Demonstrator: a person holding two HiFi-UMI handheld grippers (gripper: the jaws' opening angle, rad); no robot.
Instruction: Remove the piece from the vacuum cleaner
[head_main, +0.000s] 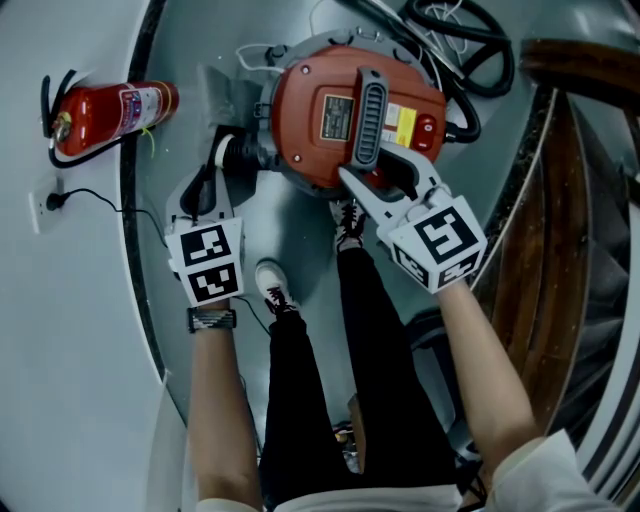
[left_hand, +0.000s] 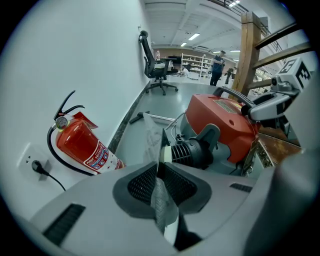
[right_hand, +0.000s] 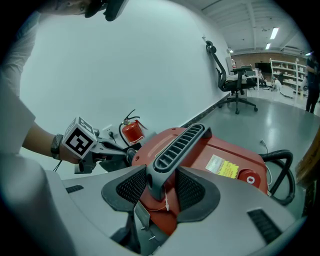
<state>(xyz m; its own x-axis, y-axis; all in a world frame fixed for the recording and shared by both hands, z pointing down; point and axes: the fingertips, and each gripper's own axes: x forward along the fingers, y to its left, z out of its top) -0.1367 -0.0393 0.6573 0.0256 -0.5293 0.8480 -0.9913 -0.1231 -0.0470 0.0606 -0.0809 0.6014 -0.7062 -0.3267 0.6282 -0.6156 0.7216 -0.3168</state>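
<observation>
A red vacuum cleaner (head_main: 340, 110) stands on the grey floor with a grey ribbed handle (head_main: 368, 115) across its lid. My right gripper (head_main: 375, 172) is shut on the near end of that handle (right_hand: 175, 147), pads on both sides. On the cleaner's left side a black ribbed port (head_main: 245, 155) sticks out. A thin flat piece (head_main: 215, 160) runs from it toward me. My left gripper (head_main: 205, 195) is shut on this piece (left_hand: 159, 200), which shows edge-on between the pads, its far end at the port (left_hand: 192, 152).
A red fire extinguisher (head_main: 105, 115) lies against the white wall at left, beside a wall socket (head_main: 48, 205) with a plug in it. Black hose and cables (head_main: 460, 40) coil behind the cleaner. Wooden stairs (head_main: 570, 200) rise on the right. The person's shoes (head_main: 275, 285) stand just below the cleaner.
</observation>
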